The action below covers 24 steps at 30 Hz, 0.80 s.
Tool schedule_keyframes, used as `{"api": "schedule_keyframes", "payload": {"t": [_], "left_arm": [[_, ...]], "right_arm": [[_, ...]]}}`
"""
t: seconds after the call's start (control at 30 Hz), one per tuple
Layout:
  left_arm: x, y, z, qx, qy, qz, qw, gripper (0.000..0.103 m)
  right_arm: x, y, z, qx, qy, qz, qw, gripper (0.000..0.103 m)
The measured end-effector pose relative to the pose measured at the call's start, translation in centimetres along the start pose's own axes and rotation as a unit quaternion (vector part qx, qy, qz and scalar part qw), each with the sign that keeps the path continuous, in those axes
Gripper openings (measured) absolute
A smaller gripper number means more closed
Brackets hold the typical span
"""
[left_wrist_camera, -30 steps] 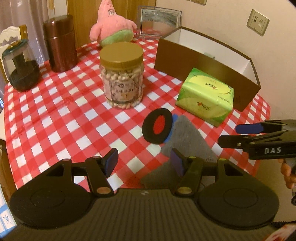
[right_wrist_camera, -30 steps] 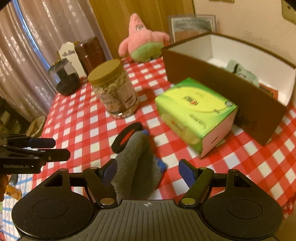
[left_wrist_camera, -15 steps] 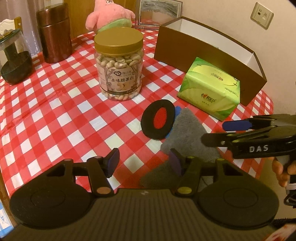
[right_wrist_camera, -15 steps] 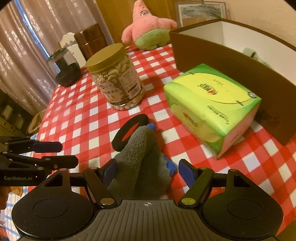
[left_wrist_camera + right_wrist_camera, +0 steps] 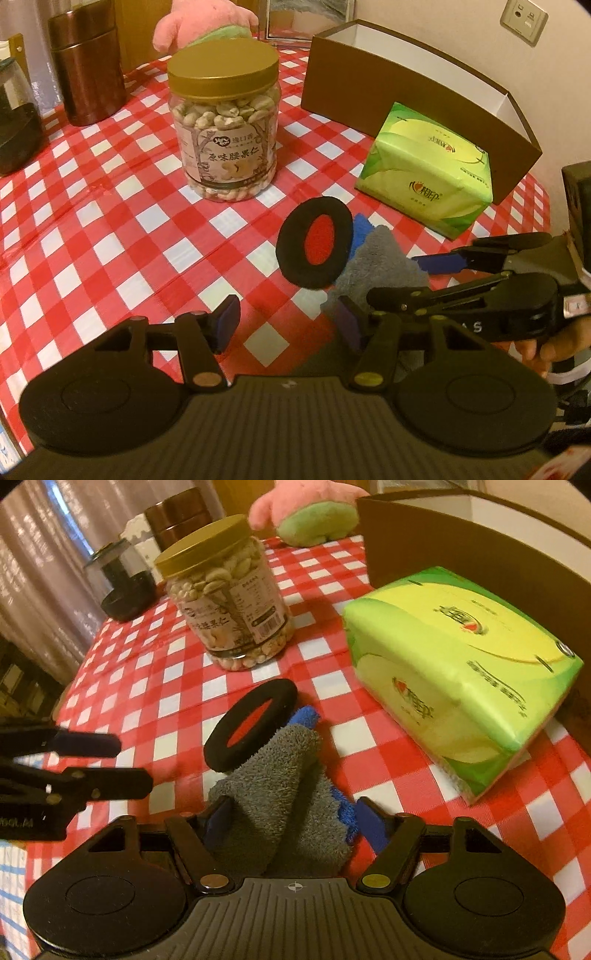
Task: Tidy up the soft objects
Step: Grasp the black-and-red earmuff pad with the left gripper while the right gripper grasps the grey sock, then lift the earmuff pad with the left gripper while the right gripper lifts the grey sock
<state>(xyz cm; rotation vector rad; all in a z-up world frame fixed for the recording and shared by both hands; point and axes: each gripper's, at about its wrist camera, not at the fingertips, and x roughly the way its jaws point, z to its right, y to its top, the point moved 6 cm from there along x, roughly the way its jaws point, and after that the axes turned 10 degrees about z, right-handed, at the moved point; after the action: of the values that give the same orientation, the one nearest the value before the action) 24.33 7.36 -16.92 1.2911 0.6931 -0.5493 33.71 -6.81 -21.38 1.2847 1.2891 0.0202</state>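
Note:
A grey-and-blue cloth (image 5: 284, 794) lies bunched on the red checked tablecloth, with a black ring pad with a red centre (image 5: 251, 723) leaning against its far end. My right gripper (image 5: 291, 821) is open with its jaws on either side of the cloth's near end. In the left wrist view the cloth (image 5: 376, 266) and the ring pad (image 5: 316, 245) lie ahead to the right. My left gripper (image 5: 288, 325) is open and empty above the tablecloth. A pink and green plush (image 5: 199, 26) sits at the far edge.
A green tissue pack (image 5: 458, 668) lies right of the cloth, in front of an open brown box (image 5: 413, 96). A nut jar with a gold lid (image 5: 223, 125) stands behind the ring pad. A brown canister (image 5: 86, 66) and a dark glass jar (image 5: 123, 587) stand far left.
Both grippers have moved forward and lower toward the table. The right gripper's open jaws now straddle the near end of the grey cloth. Nothing on the table has shifted.

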Motion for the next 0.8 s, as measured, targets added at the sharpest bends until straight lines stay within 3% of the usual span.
{"api": "schedule_keyframes", "payload": {"t": [0.03, 0.1, 0.2, 0.67, 0.8], "left_arm": [[0.2, 0.0, 0.0, 0.002, -0.002, -0.001, 1.0000, 0.055], [0.7, 0.0, 0.1, 0.007, -0.005, -0.003, 1.0000, 0.055], [1.5, 0.1, 0.2, 0.014, -0.010, -0.007, 0.9998, 0.055], [6.9, 0.8, 1.3, 0.061, -0.048, -0.020, 0.9968, 0.056], [7.7, 0.7, 1.4, 0.053, -0.054, -0.023, 0.9968, 0.058]], "right_arm": [[0.0, -0.1, -0.2, -0.007, 0.005, 0.003, 1.000, 0.045], [0.1, -0.2, -0.4, 0.000, 0.023, 0.002, 1.000, 0.035], [-0.1, -0.1, -0.6, -0.005, 0.022, 0.008, 1.000, 0.028], [0.4, 0.6, -0.1, -0.015, 0.023, -0.004, 1.000, 0.027], [0.6, 0.6, 0.0, -0.016, 0.025, -0.008, 1.000, 0.028]]}}
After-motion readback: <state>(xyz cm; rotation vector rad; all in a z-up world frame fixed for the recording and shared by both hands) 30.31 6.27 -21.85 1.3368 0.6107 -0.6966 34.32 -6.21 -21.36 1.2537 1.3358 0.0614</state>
